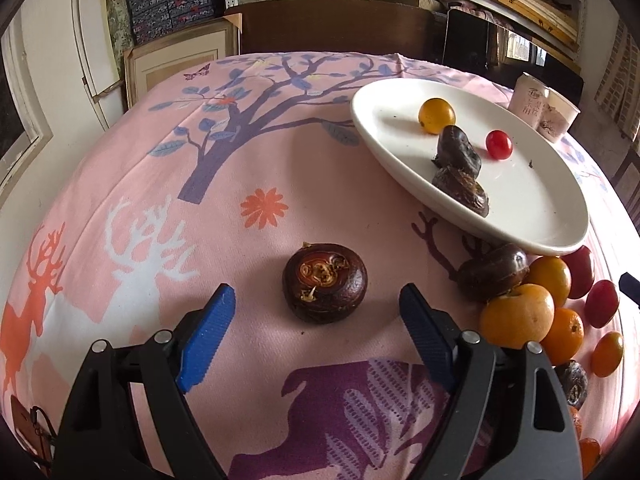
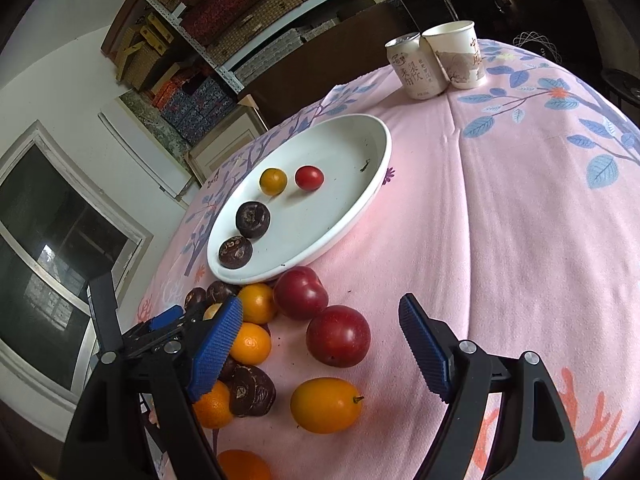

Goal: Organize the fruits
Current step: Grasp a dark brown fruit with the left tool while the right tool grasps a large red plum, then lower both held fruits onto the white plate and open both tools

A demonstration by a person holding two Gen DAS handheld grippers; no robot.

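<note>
A white oval plate (image 1: pixel 540 216) (image 2: pixel 360 216) on the pink tablecloth holds two dark water chestnuts (image 2: pixel 252 219), a small yellow fruit (image 1: pixel 436 115) (image 2: pixel 273 181) and a small red one (image 1: pixel 499 144) (image 2: pixel 309 178). A lone water chestnut (image 1: pixel 325 282) lies on the cloth just ahead of my left gripper (image 1: pixel 316 300), which is open and apart from it. Below the plate sits a pile of red plums (image 2: pixel 338 336), orange fruits (image 2: pixel 326 405) (image 1: pixel 517 315) and more chestnuts. My right gripper (image 2: pixel 320 316) stands open over that pile, a plum between its fingers, untouched.
A drink can (image 2: pixel 416 66) and a paper cup (image 2: pixel 458 54) stand at the table's far side, behind the plate. Shelves with boxes, a dark cabinet and a window surround the table. The left gripper's fingers (image 2: pixel 168 316) show at the pile's left edge in the right wrist view.
</note>
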